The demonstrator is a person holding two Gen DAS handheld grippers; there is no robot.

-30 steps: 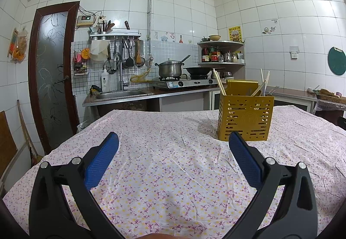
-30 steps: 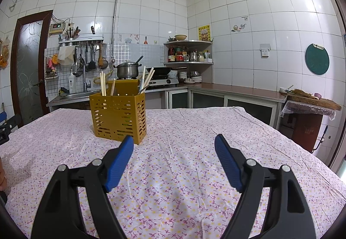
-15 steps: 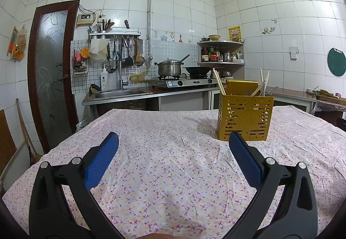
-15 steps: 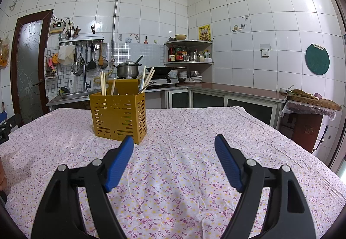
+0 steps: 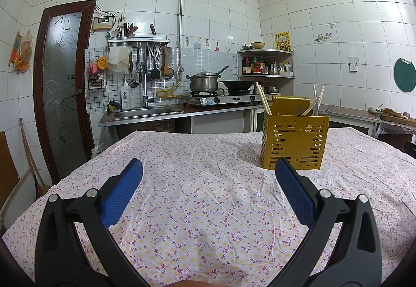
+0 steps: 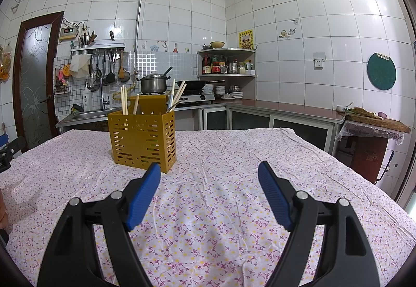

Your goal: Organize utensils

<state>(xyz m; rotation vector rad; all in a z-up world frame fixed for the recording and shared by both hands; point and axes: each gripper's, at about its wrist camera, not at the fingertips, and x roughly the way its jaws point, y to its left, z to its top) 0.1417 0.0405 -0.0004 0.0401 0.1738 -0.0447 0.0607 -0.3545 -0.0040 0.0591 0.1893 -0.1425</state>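
Utensil holder [image 5: 294,141] upright beyond both spread, empty tongs, left tongs [image 5: 208,174], right tongs [image 6: 209,174].

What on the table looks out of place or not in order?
Little stands out. The chopsticks lean in different directions inside the yellow holder, and the flowered tablecloth is wrinkled. Nothing looks spilled or broken, and no utensil lies loose on the cloth.
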